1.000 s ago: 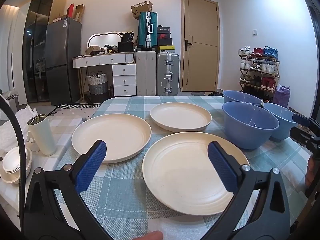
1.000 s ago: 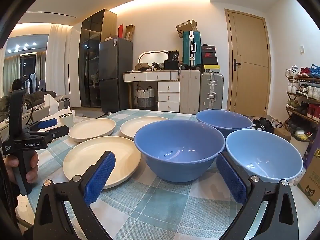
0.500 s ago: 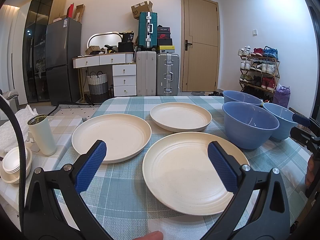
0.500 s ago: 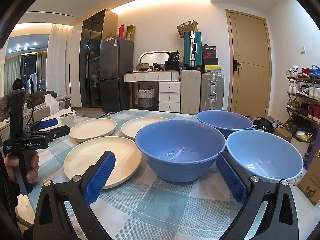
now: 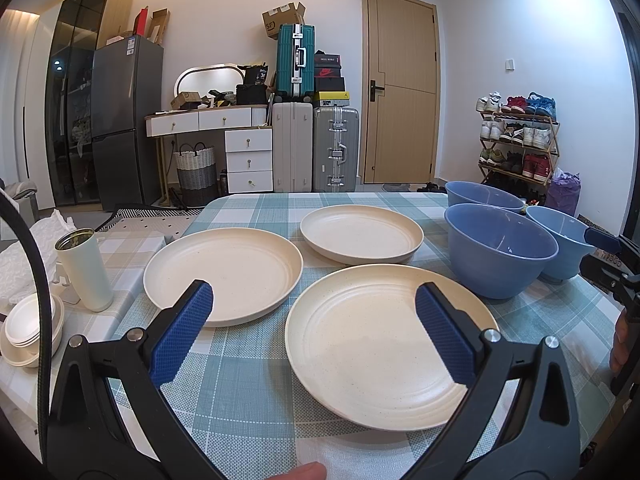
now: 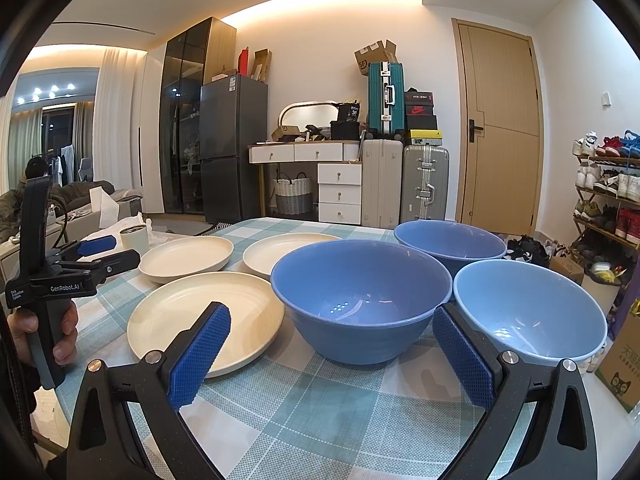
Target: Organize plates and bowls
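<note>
Three cream plates lie apart on the checked tablecloth: a near plate, a left plate and a far plate. Three blue bowls stand at the right: a middle bowl, a far bowl and a lighter right bowl. My left gripper is open and empty, held just short of the near plate. My right gripper is open and empty, just in front of the middle bowl. The left gripper also shows in the right wrist view.
A white tumbler and stacked small white bowls sit on a side surface left of the table. Suitcases, drawers, a fridge and a shoe rack stand behind. The table's right edge runs close beside the right bowl.
The right wrist view has crept very slightly toward the bowls. The left gripper has held still. Both stay open.
</note>
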A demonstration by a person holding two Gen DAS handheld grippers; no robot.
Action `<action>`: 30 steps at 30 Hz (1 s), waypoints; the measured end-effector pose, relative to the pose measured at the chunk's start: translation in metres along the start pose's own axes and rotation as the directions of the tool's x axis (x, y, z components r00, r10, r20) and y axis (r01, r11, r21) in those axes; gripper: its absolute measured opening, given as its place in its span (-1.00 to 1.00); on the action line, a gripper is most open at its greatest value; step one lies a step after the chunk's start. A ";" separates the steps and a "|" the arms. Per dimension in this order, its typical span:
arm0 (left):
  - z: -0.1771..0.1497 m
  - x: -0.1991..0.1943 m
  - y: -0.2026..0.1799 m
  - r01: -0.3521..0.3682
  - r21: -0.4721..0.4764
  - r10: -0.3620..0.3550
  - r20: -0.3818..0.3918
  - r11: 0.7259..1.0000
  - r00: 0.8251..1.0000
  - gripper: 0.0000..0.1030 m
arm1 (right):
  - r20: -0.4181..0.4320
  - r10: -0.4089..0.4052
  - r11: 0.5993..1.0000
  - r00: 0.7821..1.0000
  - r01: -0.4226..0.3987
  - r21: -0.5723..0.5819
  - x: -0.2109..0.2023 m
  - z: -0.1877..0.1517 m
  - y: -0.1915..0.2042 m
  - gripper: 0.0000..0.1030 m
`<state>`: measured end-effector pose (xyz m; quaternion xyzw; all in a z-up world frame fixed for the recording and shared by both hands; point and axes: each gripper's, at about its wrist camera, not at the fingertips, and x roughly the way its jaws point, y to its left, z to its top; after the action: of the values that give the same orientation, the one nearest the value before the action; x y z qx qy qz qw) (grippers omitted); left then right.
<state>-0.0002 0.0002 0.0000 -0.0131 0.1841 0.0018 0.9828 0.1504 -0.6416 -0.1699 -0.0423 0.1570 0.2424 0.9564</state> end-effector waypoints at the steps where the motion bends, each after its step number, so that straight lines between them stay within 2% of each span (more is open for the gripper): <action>1: 0.000 0.000 0.000 0.000 0.000 0.000 0.000 1.000 1.000 0.96 | 0.000 0.000 1.000 1.000 0.000 0.000 0.001 0.000 0.000 0.99; 24: 0.001 -0.002 0.001 -0.001 -0.002 0.001 -0.007 1.000 1.000 0.96 | -0.004 -0.006 1.000 1.000 0.006 0.003 -0.007 0.008 0.000 0.99; 30: 0.002 -0.002 0.001 0.000 -0.002 0.000 -0.008 1.000 1.000 0.96 | -0.028 -0.007 1.000 1.000 0.007 0.022 -0.005 0.009 -0.004 0.99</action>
<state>-0.0011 0.0014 0.0023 -0.0138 0.1882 0.0021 0.9820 0.1502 -0.6463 -0.1600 -0.0358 0.1730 0.2367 0.9554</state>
